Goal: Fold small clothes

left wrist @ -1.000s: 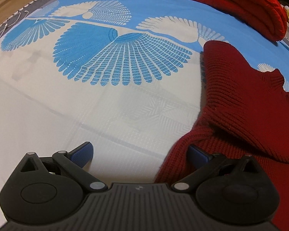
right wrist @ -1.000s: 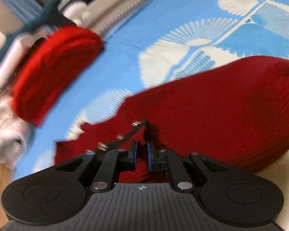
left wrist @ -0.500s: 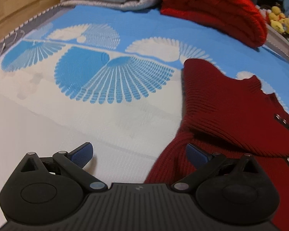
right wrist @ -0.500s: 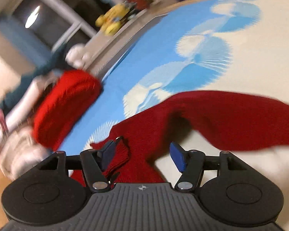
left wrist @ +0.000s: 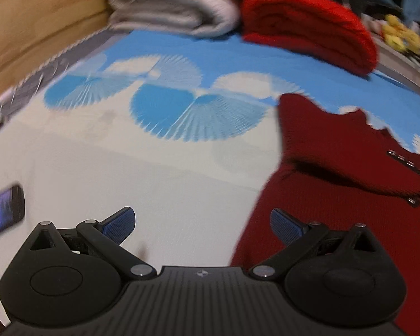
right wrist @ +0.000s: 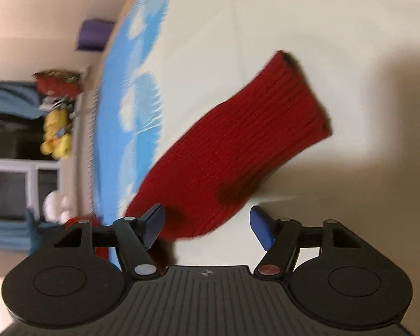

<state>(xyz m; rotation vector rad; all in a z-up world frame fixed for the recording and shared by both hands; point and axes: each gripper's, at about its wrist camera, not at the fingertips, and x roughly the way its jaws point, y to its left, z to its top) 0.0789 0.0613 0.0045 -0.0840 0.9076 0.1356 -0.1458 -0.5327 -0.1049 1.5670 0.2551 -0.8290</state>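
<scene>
Left tongs released, jaws spread wide, nothing between them; sweater lies flat on the sheet just ahead and right of them, its edge passing under the right-hand pad, collar and button strip further right; right tongs also released, pads apart; sleeve stretches out from between those pads, ahead and to the right, cuff at the far end; whether the left-hand pad touches the knit cannot be told, too blurred.

Step in hand looks like a sleeve fold, body not yet folded; to do it well, the right tongs should probably clench low on the sleeve near the cuff, both layers of knit between the pads, then carry it across the body without dragging the rest; left tongs likely best used pinning the sweater's near edge so it stays square; thick rib knit will tend to spring back, so press flat before letting go.

Around: phone far left of the left tongs, well apart from the sweater; grey pile and folded red knit far ahead, beyond the fan print; yellow toy off the bed, left of the right tongs; nothing lies across the fold path; motion blur in both views is the chief risk for aim.
</scene>
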